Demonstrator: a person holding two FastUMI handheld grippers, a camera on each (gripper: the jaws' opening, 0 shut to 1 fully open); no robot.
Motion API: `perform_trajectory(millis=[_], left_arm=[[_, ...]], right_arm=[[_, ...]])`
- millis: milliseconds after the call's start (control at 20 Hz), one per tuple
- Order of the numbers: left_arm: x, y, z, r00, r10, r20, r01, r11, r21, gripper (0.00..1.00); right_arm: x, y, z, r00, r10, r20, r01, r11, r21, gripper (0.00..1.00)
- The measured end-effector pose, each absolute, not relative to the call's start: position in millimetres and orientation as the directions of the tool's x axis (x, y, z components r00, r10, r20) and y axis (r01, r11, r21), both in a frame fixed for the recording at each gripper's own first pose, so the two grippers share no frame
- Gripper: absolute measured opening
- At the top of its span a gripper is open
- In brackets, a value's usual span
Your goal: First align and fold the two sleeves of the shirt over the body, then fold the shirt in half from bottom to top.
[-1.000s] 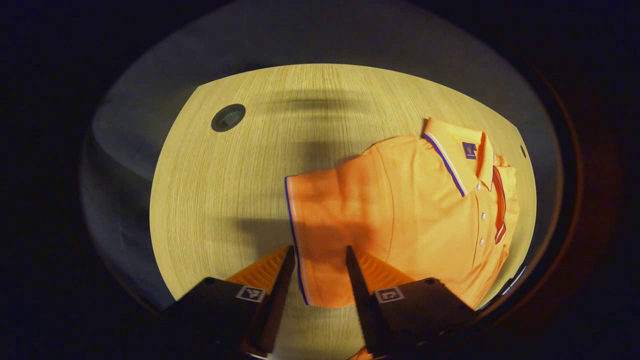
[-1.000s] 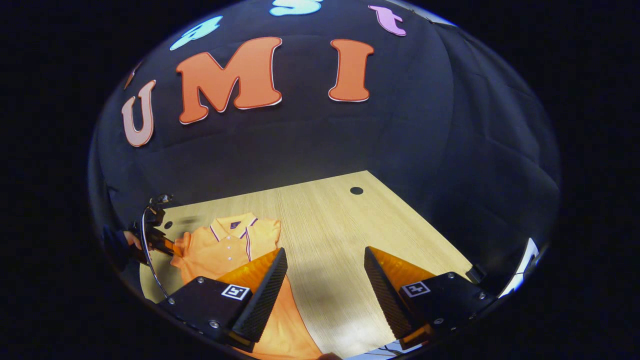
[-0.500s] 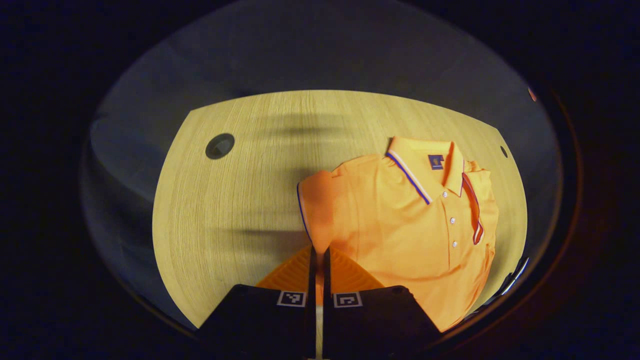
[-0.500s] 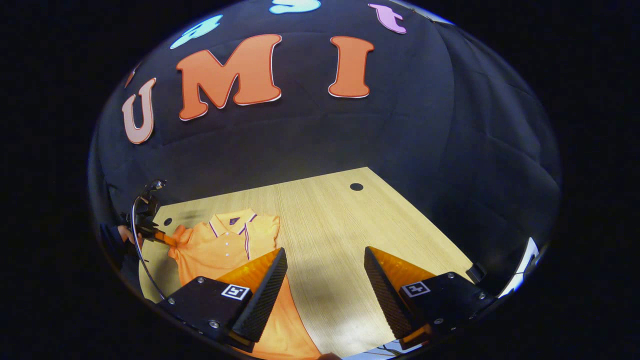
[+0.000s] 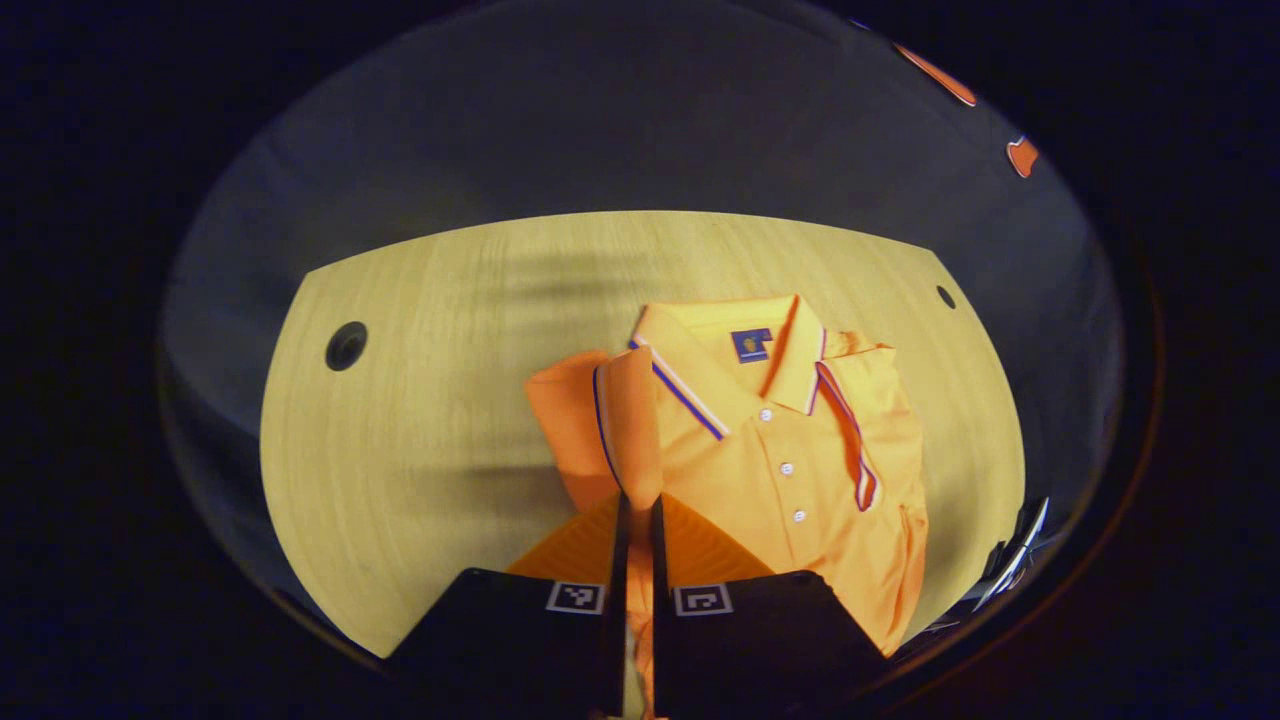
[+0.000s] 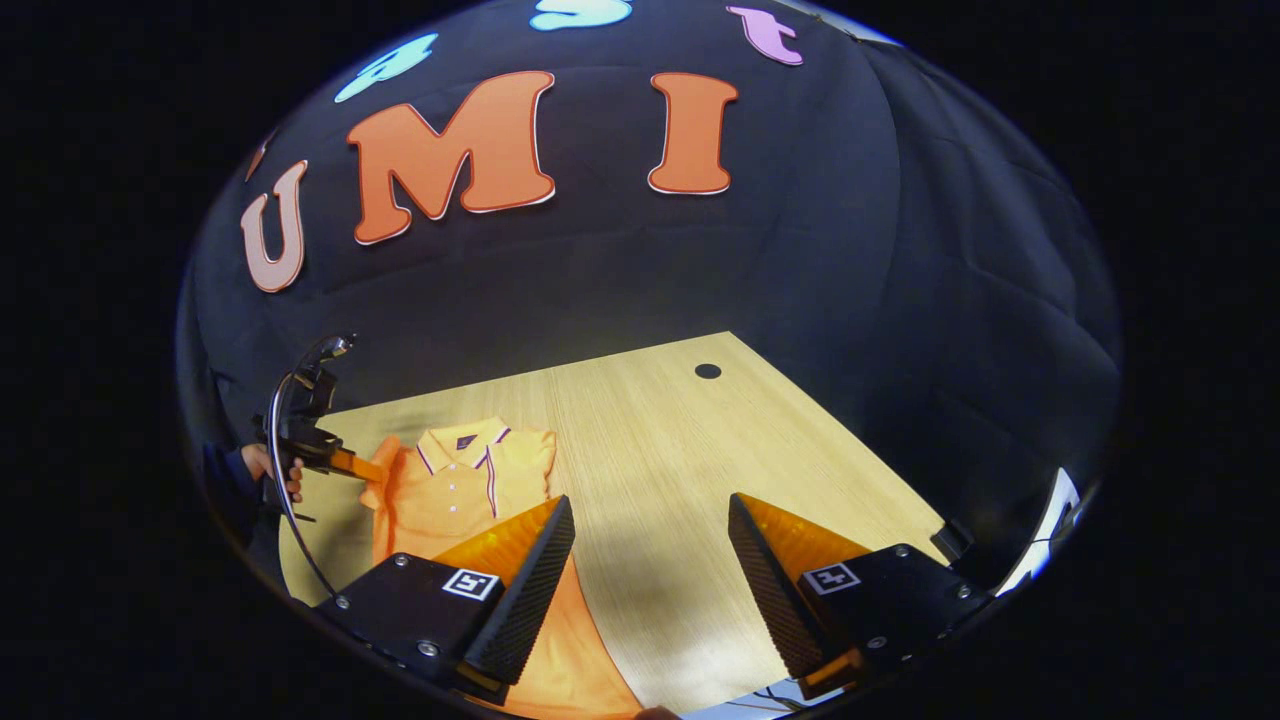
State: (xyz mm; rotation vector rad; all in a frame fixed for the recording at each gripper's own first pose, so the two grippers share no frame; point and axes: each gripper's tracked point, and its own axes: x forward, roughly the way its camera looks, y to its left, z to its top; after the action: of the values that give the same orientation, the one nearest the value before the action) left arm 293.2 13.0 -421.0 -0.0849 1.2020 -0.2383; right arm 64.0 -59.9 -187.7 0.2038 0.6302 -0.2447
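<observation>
Your orange polo shirt (image 5: 800, 440) lies face-up on the table, collar away; one sleeve (image 5: 625, 420) lifted, the other apparently folded over.

A: How many garments lie on the worktop (image 5: 420, 440)?
B: One, an orange polo shirt (image 5: 800, 450).
A: Buttons on its placket?
B: Three white buttons (image 5: 786, 468) in the left gripper view.
A: Sleeves?
B: Two: the lifted sleeve (image 5: 625, 420), and the folded sleeve (image 5: 885, 400) lying over the body.
A: Holes in the worktop?
B: Two, a large round hole (image 5: 345, 345) and a small hole (image 5: 945, 296).
A: Grippers?
B: Two: the left gripper (image 5: 635, 520) and the right gripper (image 6: 650, 545), each with two fingers.
A: Hands?
B: One hand (image 6: 268, 470), in the right gripper view.
</observation>
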Motion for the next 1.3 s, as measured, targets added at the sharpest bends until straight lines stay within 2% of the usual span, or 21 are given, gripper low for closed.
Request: perform_trajectory(millis=[50, 100, 200, 250, 350, 450, 800, 1100, 1300], left_arm=[[291, 6, -421, 0.341, -0.245, -0.907, 0.148, 0.967, -0.206, 0.23], [288, 3, -420, 0.342, -0.255, -0.905, 0.159, 0.964, -0.212, 0.3], [281, 1, -416, 0.353, -0.254, -0.901, 0.161, 0.965, -0.208, 0.53], [276, 4, -412, 0.358, -0.249, -0.9, 0.157, 0.966, -0.205, 0.75], [266, 7, -399, 0.39, -0.223, -0.893, 0.129, 0.974, -0.186, 0.89], [253, 13, -385, 0.423, -0.189, -0.886, 0.091, 0.982, -0.166, 0.98], [177, 19, -350, 0.498, -0.143, -0.855, -0.017, 0.984, -0.175, 0.98], [94, 33, -350, 0.496, -0.058, -0.867, -0.098, 0.988, -0.122, 0.99], [39, 31, -359, 0.465, -0.053, -0.884, -0.123, 0.985, -0.123, 0.99]], right_arm=[[62, -60, -189, 0.779, -0.162, -0.605, 0.284, 0.952, 0.111, 0.95], [62, -59, -189, 0.78, -0.158, -0.606, 0.278, 0.954, 0.109, 0.95], [65, -54, -188, 0.789, -0.139, -0.598, 0.253, 0.961, 0.11, 0.95], [67, -53, -188, 0.795, -0.125, -0.594, 0.235, 0.966, 0.111, 0.95], [70, -48, -189, 0.802, -0.089, -0.591, 0.196, 0.973, 0.119, 0.95], [73, -41, -191, 0.805, -0.039, -0.592, 0.142, 0.982, 0.128, 0.95], [72, -20, -205, 0.796, 0.123, -0.593, -0.043, 0.988, 0.148, 0.95], [40, -1, -240, 0.726, 0.231, -0.648, -0.156, 0.973, 0.172, 0.96], [11, 5, -272, 0.659, 0.28, -0.698, -0.2, 0.96, 0.196, 0.96]])
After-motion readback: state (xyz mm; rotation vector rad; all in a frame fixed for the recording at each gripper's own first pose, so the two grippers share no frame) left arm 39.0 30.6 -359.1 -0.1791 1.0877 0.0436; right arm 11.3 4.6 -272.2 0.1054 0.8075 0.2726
